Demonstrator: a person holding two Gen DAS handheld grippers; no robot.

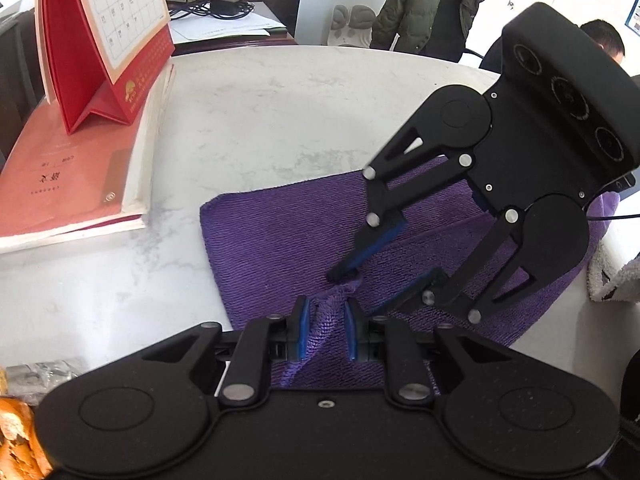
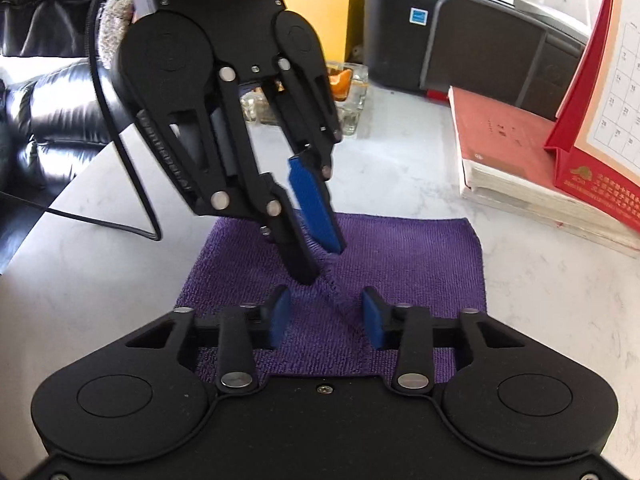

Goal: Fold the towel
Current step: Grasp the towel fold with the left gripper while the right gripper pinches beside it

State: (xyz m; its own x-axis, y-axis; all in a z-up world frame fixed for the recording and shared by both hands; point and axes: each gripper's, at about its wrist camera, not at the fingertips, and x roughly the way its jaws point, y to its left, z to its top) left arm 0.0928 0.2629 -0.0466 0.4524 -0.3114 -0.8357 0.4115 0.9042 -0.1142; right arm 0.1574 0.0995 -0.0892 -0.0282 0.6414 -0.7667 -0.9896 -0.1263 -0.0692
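Left gripper [image 1: 327, 330] pinches a raised ridge of the purple towel [image 1: 280, 232] lying on the desk [image 1: 240, 120]; right gripper [image 2: 325, 314] straddles it unclosed and should pinch the same ridge before lifting.

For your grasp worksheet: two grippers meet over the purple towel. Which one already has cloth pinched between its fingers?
The left gripper: a towel ridge is bunched between its fingers. The right gripper merely straddles flat cloth.

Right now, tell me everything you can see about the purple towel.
The purple towel is a ribbed, microfibre-looking cloth lying mostly flat on the white marble-look table, one side draping over the table's edge. A diagonal crease crosses it. The left tongs pinch a bunched ridge of it; the right tongs straddle it, pads apart.
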